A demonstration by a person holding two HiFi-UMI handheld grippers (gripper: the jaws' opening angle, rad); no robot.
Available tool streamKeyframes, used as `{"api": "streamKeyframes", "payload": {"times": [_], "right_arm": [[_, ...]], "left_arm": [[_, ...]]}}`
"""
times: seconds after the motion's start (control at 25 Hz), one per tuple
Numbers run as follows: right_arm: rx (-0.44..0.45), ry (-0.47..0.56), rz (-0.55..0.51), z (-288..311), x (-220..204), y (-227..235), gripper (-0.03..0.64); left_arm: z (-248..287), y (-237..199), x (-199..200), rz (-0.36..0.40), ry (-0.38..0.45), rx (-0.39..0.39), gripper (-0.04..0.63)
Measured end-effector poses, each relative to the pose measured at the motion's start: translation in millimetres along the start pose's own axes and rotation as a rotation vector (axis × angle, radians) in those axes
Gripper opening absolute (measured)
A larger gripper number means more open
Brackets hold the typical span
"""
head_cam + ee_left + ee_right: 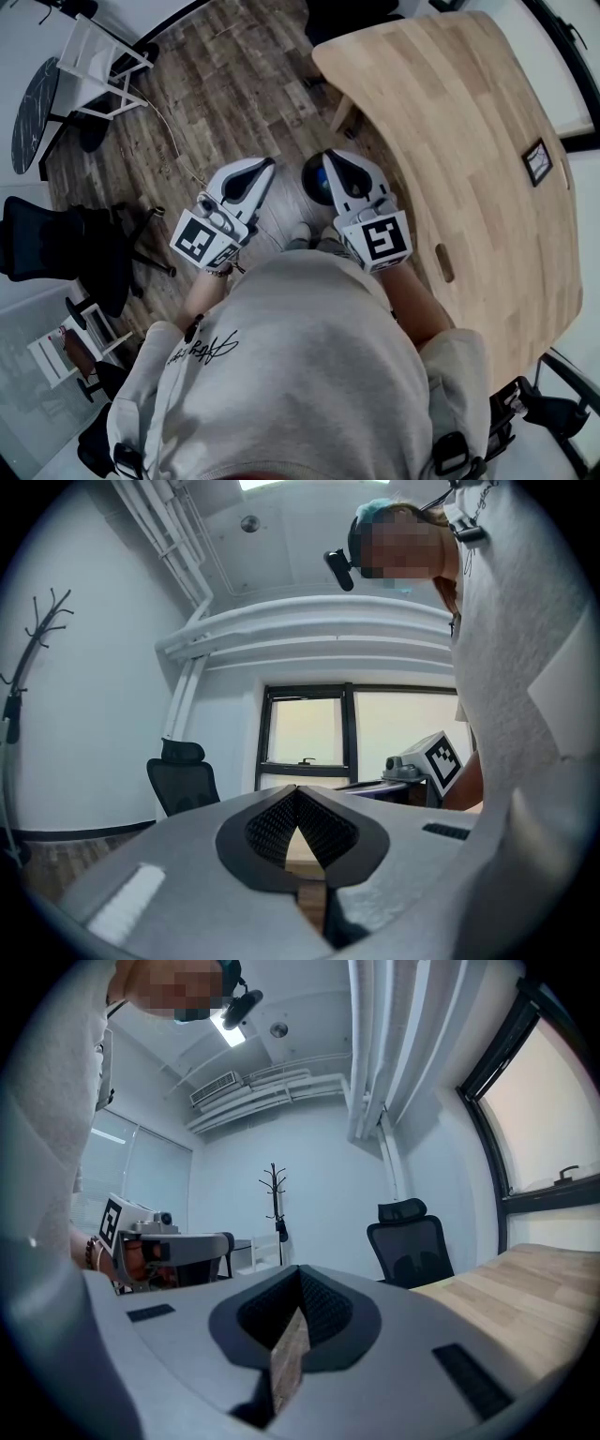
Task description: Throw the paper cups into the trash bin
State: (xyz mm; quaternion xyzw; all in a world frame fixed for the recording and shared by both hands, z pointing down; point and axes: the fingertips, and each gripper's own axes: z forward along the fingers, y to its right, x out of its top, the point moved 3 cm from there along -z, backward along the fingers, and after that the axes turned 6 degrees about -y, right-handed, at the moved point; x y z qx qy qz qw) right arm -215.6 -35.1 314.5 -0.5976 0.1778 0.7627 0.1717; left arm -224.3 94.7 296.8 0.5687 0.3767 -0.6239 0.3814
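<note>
Black office chair (56, 246) far left, on wood floor. Left gripper (265, 167) in front of torso, jaws pressed together, nothing between. Dark round trash bin (313, 180), blue inside, on floor between both gripper tips, beside table edge. Right gripper (331, 159) likewise closed, empty. Wooden table (469, 141) at right.

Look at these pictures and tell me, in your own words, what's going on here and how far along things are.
A person stands beside a wooden table, holding a gripper in each hand close to the body. The left gripper and the right gripper both have their fingers shut with nothing between them. No paper cups show in any view. A dark round thing sits on the floor just ahead of the grippers; whether it is the trash bin cannot be told.
</note>
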Motion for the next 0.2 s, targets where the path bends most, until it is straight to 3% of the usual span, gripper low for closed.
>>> {"api": "streamKeyframes", "payload": {"times": [0.2], "right_arm": [[-0.014, -0.022, -0.006, 1.2, -0.8, 0.8, 0.008]], "left_arm": [[-2.7, -5.0, -0.3, -0.004, 0.007, 0.015, 0.003]]}}
